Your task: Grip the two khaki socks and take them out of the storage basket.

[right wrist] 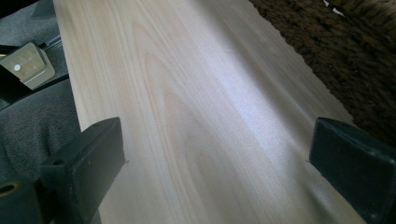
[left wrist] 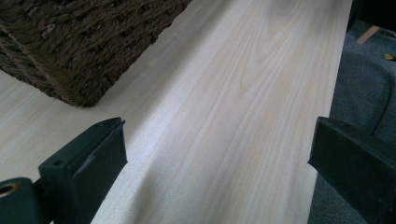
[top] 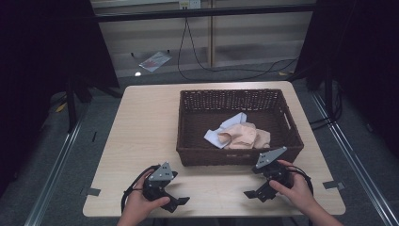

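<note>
Now both grippers, left (top: 178, 201) and right (top: 252, 194), rest wide open and empty, next reaching ahead into the brown wicker basket (top: 237, 157) for the peach-and-blue cloths (top: 237, 134).

The high view looks forward and down on the whole desk (top: 141, 141) from far. Each tool view looks low and close along the desk top. All three views share the basket (top: 237, 155).

Both grippers are black, each topped by a grey three-cornered plate dotted with small screws. The left gripper (top: 175, 201) trails a black cable looping at its nine o'clock; the right gripper (top: 256, 194) carries a cable curling at three o'clock. Their fingers (left wrist: 95, 156) are flat, matte black blocks. Forearms are bare, without sleeves.
</note>
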Demonstrator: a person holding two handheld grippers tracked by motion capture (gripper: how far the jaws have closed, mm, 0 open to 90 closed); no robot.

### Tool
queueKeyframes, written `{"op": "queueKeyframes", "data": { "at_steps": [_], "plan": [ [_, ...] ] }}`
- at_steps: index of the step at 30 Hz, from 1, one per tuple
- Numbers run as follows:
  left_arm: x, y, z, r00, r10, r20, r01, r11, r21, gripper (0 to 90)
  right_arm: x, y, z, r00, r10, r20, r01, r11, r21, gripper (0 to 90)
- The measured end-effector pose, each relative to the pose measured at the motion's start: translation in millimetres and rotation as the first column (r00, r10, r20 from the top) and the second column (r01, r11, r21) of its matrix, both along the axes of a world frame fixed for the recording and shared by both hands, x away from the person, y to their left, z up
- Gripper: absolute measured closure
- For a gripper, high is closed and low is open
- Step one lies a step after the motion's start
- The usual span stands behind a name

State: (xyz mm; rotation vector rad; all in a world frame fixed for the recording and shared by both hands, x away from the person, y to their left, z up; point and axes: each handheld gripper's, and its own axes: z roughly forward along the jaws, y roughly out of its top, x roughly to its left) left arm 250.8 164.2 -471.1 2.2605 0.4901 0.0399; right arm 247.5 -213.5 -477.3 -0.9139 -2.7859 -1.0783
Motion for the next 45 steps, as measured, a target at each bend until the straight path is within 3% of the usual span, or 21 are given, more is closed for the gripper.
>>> {"op": "queueKeyframes", "data": {
  "at_steps": [15, 23, 45],
  "plan": [
    [-0.1, 1.8, 1.2, 1.0000, 0.000, 0.000, 0.000, 0.9999, 0.017, 3.4, 4.3, 7.3, 11.6, 0.9977, 0.030, -0.060, -0.032, 0.9991, -0.028, 2.8],
    [-0.1, 2.9, 1.6, 1.0000, 0.007, -0.003, -0.007, 0.9998, 0.019, 3.4, 6.4, 13.2, 18.0, 0.9927, 0.058, -0.106, -0.067, 0.9943, -0.082, 3.0],
    [0.5, 2.2, 1.3, 1.0000, 0.003, -0.001, -0.003, 0.9999, 0.011, 3.4, 18.9, 10.9, 67.5, 0.9891, 0.106, -0.103, -0.119, 0.9832, -0.138, 3.3]
  ]
}}
